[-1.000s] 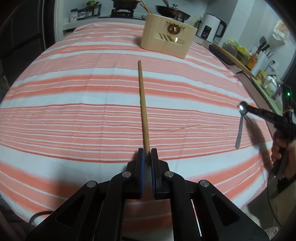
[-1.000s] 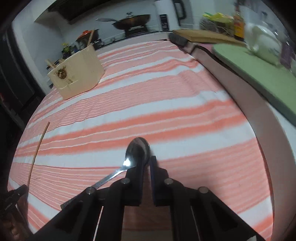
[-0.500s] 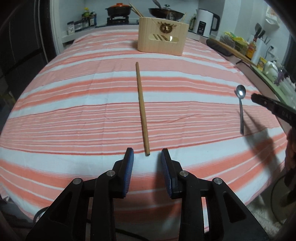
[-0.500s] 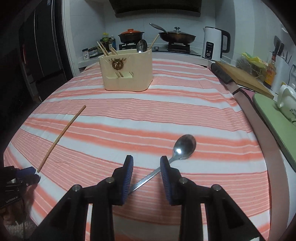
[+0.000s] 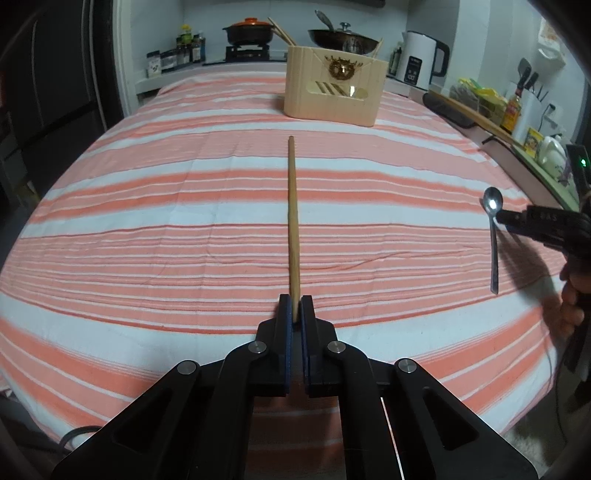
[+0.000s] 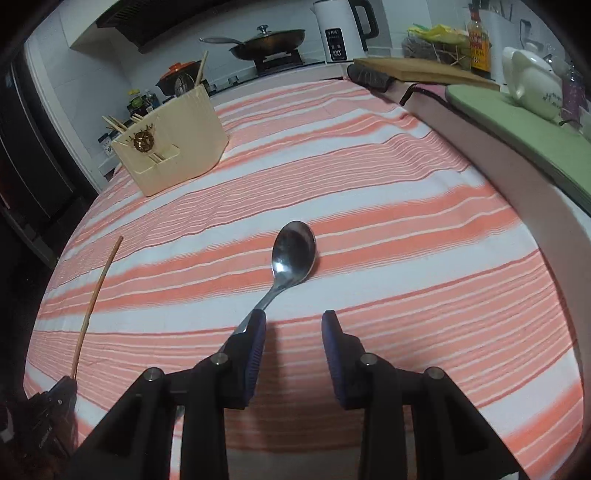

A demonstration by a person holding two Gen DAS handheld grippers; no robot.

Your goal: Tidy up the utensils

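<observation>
A white electric kettle (image 6: 341, 31) stands at the counter's back edge, beside a lidded wok (image 6: 271, 40) on the stove. Farther right — a wooden cutting board (image 6: 424, 70), a sauce bottle (image 6: 479, 40) and a white teapot (image 6: 533, 85).

Left claw (image 5: 295, 308): thin wooden chopstick (image 5: 293, 221) runs straight ahead on the orange-and-white striped cloth (image 5: 147, 240) | pale wooden utensil box (image 5: 334, 90) beyond its far tip | right claw (image 6: 293, 325): metal spoon (image 6: 293, 254) ahead, handle passing behind its left finger.
</observation>
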